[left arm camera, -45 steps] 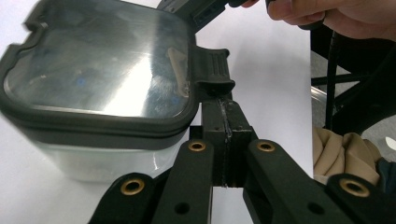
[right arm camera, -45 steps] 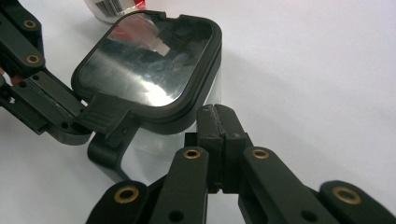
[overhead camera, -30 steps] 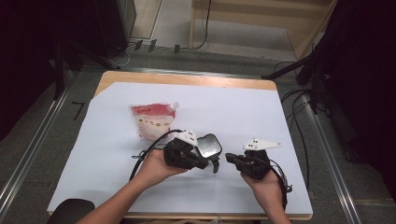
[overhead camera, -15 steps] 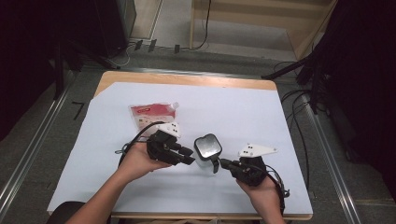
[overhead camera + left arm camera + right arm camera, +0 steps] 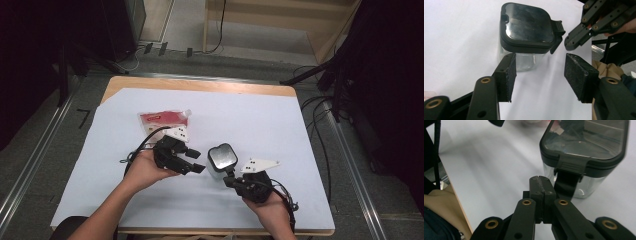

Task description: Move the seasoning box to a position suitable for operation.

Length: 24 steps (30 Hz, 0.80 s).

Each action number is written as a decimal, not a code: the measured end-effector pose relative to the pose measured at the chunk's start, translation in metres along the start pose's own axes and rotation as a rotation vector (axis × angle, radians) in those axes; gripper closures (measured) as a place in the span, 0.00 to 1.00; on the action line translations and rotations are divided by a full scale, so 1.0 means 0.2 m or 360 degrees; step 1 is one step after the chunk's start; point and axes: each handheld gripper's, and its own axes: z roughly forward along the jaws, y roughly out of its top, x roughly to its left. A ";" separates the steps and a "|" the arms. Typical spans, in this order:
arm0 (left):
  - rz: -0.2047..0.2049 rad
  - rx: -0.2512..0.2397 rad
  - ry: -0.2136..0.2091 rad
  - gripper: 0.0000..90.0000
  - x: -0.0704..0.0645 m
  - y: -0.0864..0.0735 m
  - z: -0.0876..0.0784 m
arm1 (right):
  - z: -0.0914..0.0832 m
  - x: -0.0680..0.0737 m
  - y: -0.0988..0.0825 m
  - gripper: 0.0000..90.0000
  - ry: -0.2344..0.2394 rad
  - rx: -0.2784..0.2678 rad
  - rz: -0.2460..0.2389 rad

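Note:
A clear jar (image 5: 221, 159) with a black latched lid stands upright on the white sheet (image 5: 260, 120). My left gripper (image 5: 196, 159) sits just left of it. Its jaws have just been opening and stand apart with nothing between them, as the left gripper view shows, where the jar (image 5: 527, 27) lies a little beyond the pads (image 5: 507, 75). My right gripper (image 5: 229, 175) is shut and empty. Its tips (image 5: 540, 182) point at the jar's (image 5: 584, 150) lid latch (image 5: 570, 163) from the near side.
A red and white spouted pouch (image 5: 164, 119) lies flat behind the left hand. The white sheet covers most of the wooden table (image 5: 200, 84). Cables trail from both grippers, and black stands and cables lie on the floor to the right.
The left gripper has let go of the jar, opened its jaws and drawn back to the left. The right gripper has moved left and closer to the jar's latch.

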 end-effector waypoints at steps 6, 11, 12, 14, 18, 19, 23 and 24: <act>-0.0022 -0.0010 0.0026 0.46 0.01 -0.01 0.00 | 0.04 0.00 0.00 1.00 -0.0012 0.0049 -0.0022; -0.0021 -0.0017 0.0029 0.45 0.01 -0.01 0.00 | 0.03 -0.03 0.00 1.00 -0.0013 0.0048 0.0011; -0.0024 -0.0015 0.0030 0.45 0.01 -0.01 0.00 | 0.03 -0.03 0.00 1.00 -0.0009 0.0048 0.0010; -0.0024 -0.0016 0.0032 0.46 0.01 -0.01 0.00 | 0.03 -0.02 0.00 1.00 -0.0017 0.0054 -0.0001; -0.0025 -0.0016 0.0033 0.45 0.01 -0.01 0.00 | 0.03 -0.03 0.00 1.00 -0.0017 0.0057 -0.0005; -0.0025 -0.0016 0.0034 0.45 0.01 -0.01 0.00 | 0.03 -0.03 0.00 1.00 -0.0017 0.0057 -0.0005; -0.0027 -0.0015 0.0034 0.46 0.01 -0.01 0.00 | 0.02 -0.05 -0.01 1.00 -0.0029 0.0067 0.0006; -0.0027 -0.0016 0.0031 0.46 0.01 0.00 0.00 | 0.01 -0.07 -0.01 1.00 -0.0036 0.0066 0.0017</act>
